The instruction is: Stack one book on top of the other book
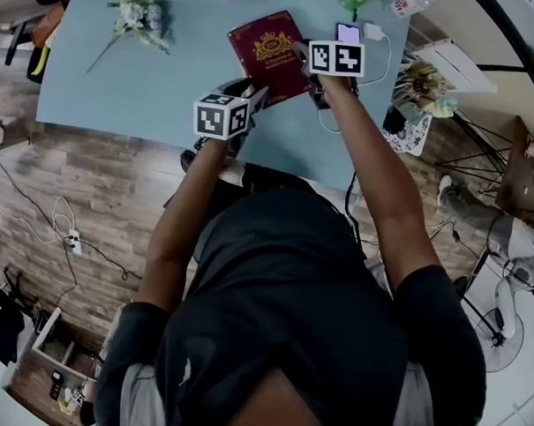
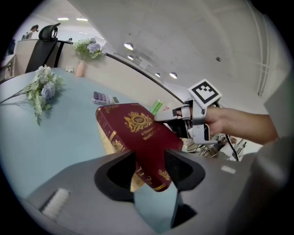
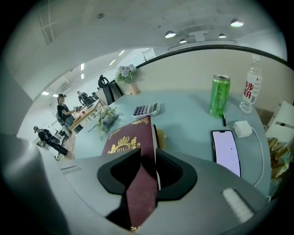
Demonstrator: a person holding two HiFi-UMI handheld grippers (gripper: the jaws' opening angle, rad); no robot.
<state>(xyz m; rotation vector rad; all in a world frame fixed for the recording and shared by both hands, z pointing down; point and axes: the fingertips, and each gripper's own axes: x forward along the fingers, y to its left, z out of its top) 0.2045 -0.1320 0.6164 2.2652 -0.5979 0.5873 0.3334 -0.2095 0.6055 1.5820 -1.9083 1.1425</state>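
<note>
A dark red book (image 1: 267, 59) with a gold crest lies tilted over the pale blue table (image 1: 140, 79). My left gripper (image 1: 254, 99) is shut on its near corner (image 2: 154, 176); in the left gripper view the pads of that gripper (image 2: 150, 167) press both faces. My right gripper (image 1: 307, 64) is shut on the book's right edge (image 3: 138, 193), the cover running up between the pads of that gripper (image 3: 148, 167). A second book shows only as a tan sliver (image 2: 106, 140) under the red one, and it also peeks out (image 3: 161, 137) beside the cover.
A flower spray (image 1: 139, 12) lies far left. A phone (image 3: 226, 151), white charger (image 3: 242, 128), green can (image 3: 219, 95), water bottle (image 3: 250, 85) and calculator (image 3: 146, 109) sit to the right and behind. The table's near edge (image 1: 120, 132) runs below the grippers.
</note>
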